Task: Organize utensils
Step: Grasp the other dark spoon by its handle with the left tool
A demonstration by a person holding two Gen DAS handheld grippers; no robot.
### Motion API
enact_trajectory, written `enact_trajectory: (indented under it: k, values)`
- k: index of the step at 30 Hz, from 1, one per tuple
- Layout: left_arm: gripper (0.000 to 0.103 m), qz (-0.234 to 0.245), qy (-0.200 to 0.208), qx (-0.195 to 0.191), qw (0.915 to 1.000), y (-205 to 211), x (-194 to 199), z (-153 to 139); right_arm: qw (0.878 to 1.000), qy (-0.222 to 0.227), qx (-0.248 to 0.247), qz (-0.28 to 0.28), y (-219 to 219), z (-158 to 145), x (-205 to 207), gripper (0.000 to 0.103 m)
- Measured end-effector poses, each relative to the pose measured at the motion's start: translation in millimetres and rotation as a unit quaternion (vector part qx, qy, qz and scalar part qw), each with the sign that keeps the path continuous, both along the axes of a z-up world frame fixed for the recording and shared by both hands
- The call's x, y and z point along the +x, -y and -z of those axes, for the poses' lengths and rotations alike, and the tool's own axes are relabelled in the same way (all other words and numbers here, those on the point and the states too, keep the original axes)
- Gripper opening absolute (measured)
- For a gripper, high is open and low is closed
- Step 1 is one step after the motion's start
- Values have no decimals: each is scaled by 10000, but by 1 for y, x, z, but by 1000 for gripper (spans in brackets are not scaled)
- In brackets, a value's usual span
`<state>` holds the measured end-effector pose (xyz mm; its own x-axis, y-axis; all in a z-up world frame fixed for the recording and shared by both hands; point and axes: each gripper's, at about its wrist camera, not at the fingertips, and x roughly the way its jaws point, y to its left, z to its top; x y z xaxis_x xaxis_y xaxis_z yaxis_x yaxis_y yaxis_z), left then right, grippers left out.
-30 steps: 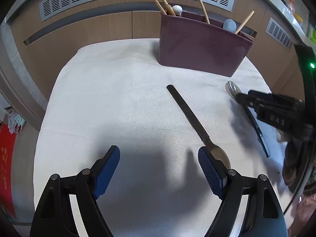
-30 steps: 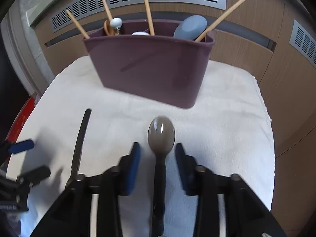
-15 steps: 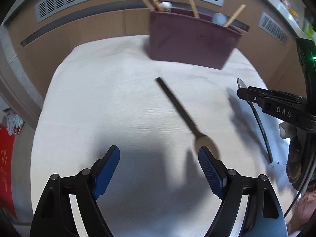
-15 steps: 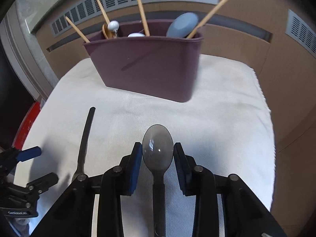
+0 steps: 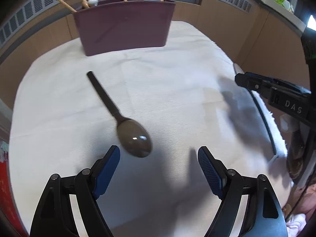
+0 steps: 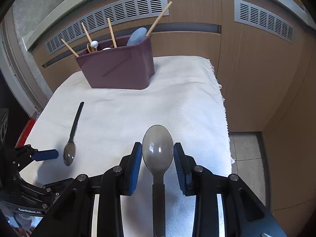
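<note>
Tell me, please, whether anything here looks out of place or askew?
Only the loose cutlery. One dark spoon lies aslant on the white cloth, outside the maroon holder where the other utensils stand. A second spoon sits between the right hand-held gripper's pads. Nothing looks spilled or damaged.

A white woven cloth (image 6: 177, 102) covers the desk, its fringed edge hanging on the right side. Behind it runs a wall of light brown wood panels (image 6: 246, 63) with grey slotted vent grilles (image 6: 110, 17) set into them under a pale stone ledge (image 6: 59, 17). Beside the desk, grey floor tiles (image 6: 246, 169) show at the foot of the panels. Daylight falls brightly on the cloth, and soft shadows lie across it.
</note>
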<state>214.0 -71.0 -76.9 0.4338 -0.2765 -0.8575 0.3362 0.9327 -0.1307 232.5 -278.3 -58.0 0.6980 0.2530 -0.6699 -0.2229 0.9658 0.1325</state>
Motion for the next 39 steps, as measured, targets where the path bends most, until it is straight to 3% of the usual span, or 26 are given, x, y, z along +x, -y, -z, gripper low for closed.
enact_trajectory:
  k: [4,5,6,8,12,16,19,21,31,36,39]
  values:
    - [81,448,-155,-574,9972,4,5,-4,10000,-43,0,19,6,3,-3,31]
    - [81,630,-64,-555,9964,4,6,-8,10000,-58,0,8,7,4,-4,31]
    - [81,779,99,-404,9961,3,6,-13,10000,-76,3,-5,7,4,-5,31]
    - [81,1135,555,309,9915,2,10,-19,10000,-91,12,-34,7,6,-6,31]
    - [81,1634,820,1542,9710,-9,25,-10,9998,-162,79,-45,9,8,-8,31]
    - [82,2344,626,2046,9483,-9,33,-1,9996,-269,64,-64,11,10,-13,31]
    - [82,2623,741,2154,9377,-2,36,-2,9995,-311,-2,-31,12,12,-15,31]
    - [82,2584,802,2104,9394,5,46,-3,9994,-351,-1,0,12,13,-14,31]
    - [82,2027,740,1210,9689,36,115,-3,9992,-391,42,16,10,14,-9,31]
    - [81,1408,274,462,9886,29,143,0,9990,-425,127,-9,11,16,-7,31]
    - [81,1209,115,408,9918,26,134,-3,9990,-416,144,-22,12,16,-6,31]
